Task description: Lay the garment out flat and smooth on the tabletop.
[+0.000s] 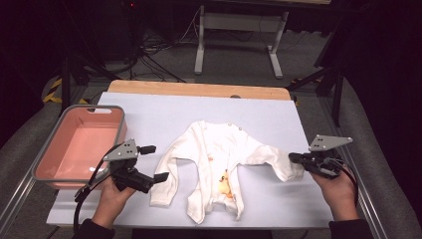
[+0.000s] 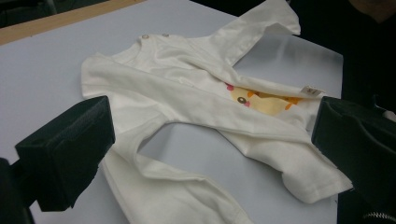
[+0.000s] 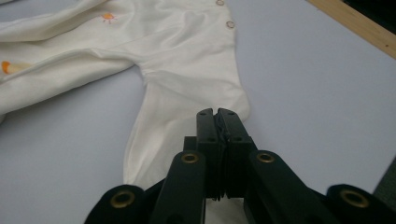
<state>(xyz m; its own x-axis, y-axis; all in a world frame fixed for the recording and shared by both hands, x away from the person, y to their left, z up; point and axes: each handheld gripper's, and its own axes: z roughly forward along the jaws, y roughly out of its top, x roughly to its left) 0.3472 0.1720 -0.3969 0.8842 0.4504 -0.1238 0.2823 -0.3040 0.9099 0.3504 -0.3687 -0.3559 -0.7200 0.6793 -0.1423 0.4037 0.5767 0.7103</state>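
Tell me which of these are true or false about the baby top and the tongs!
1. The right tongs pinch a sleeve of the white cotton baby top with a yellow print. True.
2. The left tongs are shut. False: open, holding nothing.
3. The top lies in the pink plastic tub. False: it lies on the pale blue table sheet.
4. The tub sits left of the top. True.

black two-jaw tools (image 1: 149,163) with grey three-cornered plates (image 1: 123,149); brass screws (image 3: 190,157); black cables (image 1: 78,204); dark sleeves (image 1: 90,230)
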